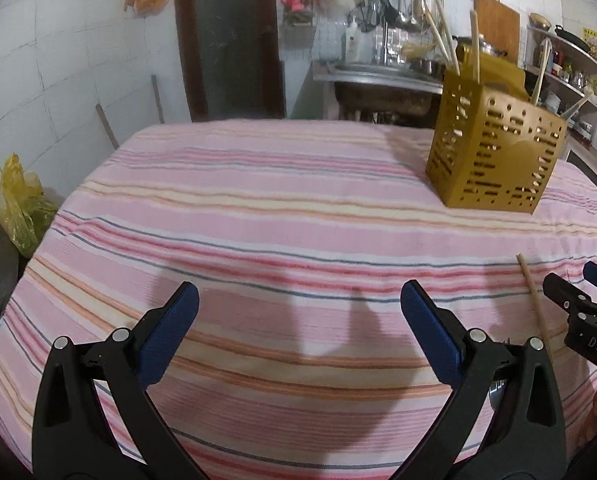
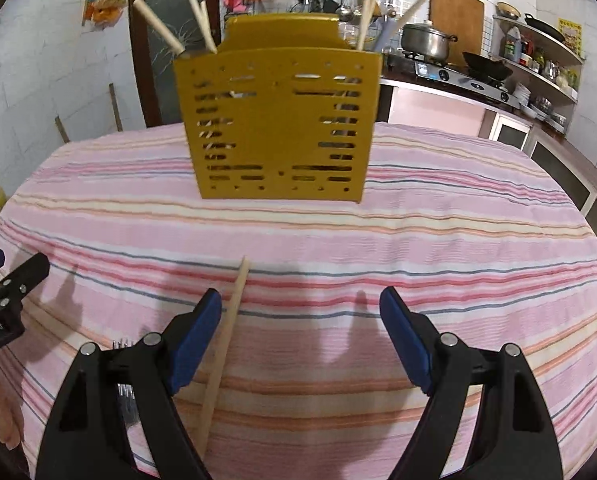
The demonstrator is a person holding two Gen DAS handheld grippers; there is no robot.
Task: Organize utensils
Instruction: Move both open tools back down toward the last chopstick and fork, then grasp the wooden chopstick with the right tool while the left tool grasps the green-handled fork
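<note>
The yellow utensil caddy [image 2: 278, 120] stands upright on the striped tabletop [image 2: 418, 240], wooden handles [image 2: 158, 26] poking out of it. Only the right wrist view shows the caddy head-on, with a stove [image 2: 458, 76] behind it. Nearer than the caddy, a wooden stick [image 2: 224, 344] lies on the cloth, just inside the left blue pad of the right gripper [image 2: 300, 336], whose jaws gape wide and grip nothing; fork tines [image 2: 122, 345] peek out beside them. The left wrist view alone shows a sink [image 1: 378, 80] behind the caddy [image 1: 494, 148]; the left gripper [image 1: 298, 332] gapes equally, empty.
</note>
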